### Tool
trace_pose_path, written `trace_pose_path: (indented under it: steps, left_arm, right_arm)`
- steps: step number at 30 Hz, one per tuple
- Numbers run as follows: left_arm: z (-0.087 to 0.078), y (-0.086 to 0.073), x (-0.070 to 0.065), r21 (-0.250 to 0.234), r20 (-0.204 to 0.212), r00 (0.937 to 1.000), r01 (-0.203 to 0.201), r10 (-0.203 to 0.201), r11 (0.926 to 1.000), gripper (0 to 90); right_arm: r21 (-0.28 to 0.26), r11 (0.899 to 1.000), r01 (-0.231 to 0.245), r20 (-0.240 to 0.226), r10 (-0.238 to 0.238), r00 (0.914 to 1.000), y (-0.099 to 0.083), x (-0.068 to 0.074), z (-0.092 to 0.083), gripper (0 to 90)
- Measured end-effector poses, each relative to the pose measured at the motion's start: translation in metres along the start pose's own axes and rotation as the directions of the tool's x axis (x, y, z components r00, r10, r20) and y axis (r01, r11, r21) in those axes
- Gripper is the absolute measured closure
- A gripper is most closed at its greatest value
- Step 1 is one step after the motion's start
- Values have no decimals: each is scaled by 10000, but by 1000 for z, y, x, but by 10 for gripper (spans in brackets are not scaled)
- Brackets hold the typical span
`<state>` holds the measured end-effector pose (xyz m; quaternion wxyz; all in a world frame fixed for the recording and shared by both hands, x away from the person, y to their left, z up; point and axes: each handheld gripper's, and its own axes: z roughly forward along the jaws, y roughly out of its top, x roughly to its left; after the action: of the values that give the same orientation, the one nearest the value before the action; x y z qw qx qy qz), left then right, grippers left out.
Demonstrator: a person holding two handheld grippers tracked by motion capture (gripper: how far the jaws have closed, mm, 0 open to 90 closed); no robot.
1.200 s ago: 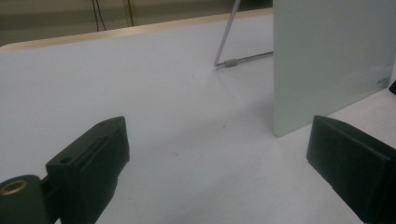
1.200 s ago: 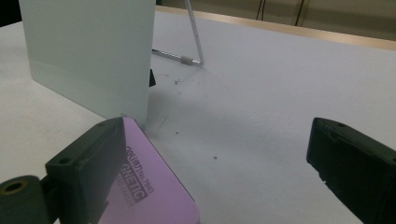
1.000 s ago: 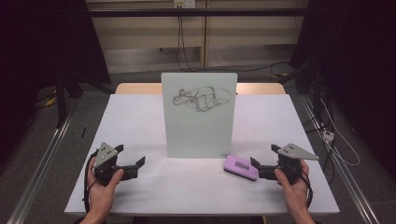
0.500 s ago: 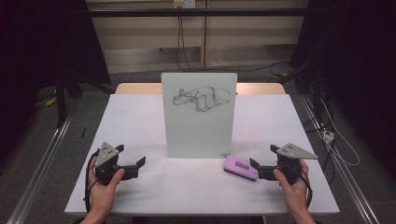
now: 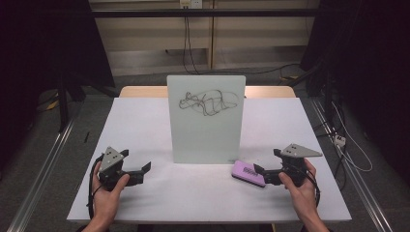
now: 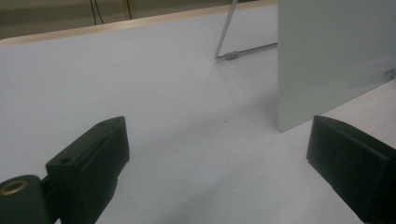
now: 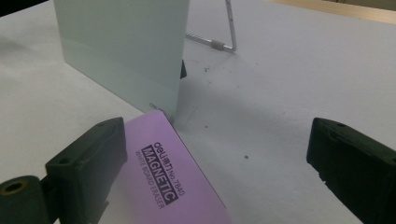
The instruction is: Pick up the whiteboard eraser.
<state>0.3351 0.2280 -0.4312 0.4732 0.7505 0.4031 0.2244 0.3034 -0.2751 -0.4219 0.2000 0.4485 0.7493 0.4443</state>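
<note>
A small whiteboard [image 5: 206,118] stands upright on a wire stand [image 7: 223,35] mid-table, with a black scribble [image 5: 209,102] near its top. A purple magnetic eraser [image 5: 248,173] lies flat by the board's lower right corner. My right gripper [image 5: 258,170] rests on the table just right of the eraser, open; in the right gripper view the eraser [image 7: 175,179] lies beside the left jaw, partly between the jaws. My left gripper [image 5: 144,171] sits at the table's front left, open and empty, with the board's edge [image 6: 327,60] ahead to its right.
The white table [image 5: 140,125] ends in a wooden strip [image 5: 145,91] at the back. Cables [image 5: 338,145] trail on the floor to the right. Metal rails [image 5: 43,164] run along the left side.
</note>
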Motion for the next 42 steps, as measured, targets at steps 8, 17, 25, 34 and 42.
trace_pose_path:
  steps: [8, 17, 25, 34, 42]
  left_arm:
    - [-3, 0, 1, -86, -46, 10000, 12, -12, 10000, 58]
    - [-1, -1, 1, 10, 26, 10000, 21, -21, 10000, 57]
    - [1, -1, 1, 87, 81, 10000, 8, -9, 10000, 58]
    - [0, -1, 3, 64, 91, 10000, 17, -18, 10000, 58]
    - [3, -1, 4, 97, 120, 9999, -33, 32, 9999, 58]
  right_arm:
    - [-356, 9986, 378, 324, -367, 9988, 13, 5, 7, 64]
    - [111, 9988, 481, 4, -481, 9988, 34, 1, 26, 79]
    - [749, 9968, 269, -879, -202, 9959, 39, -3, 45, 96]
    - [1241, 9856, 1147, -1470, -960, 9845, 38, -1, 39, 91]
    - [2114, 9590, 1890, -2077, -1449, 9674, 35, 1, 41, 116]
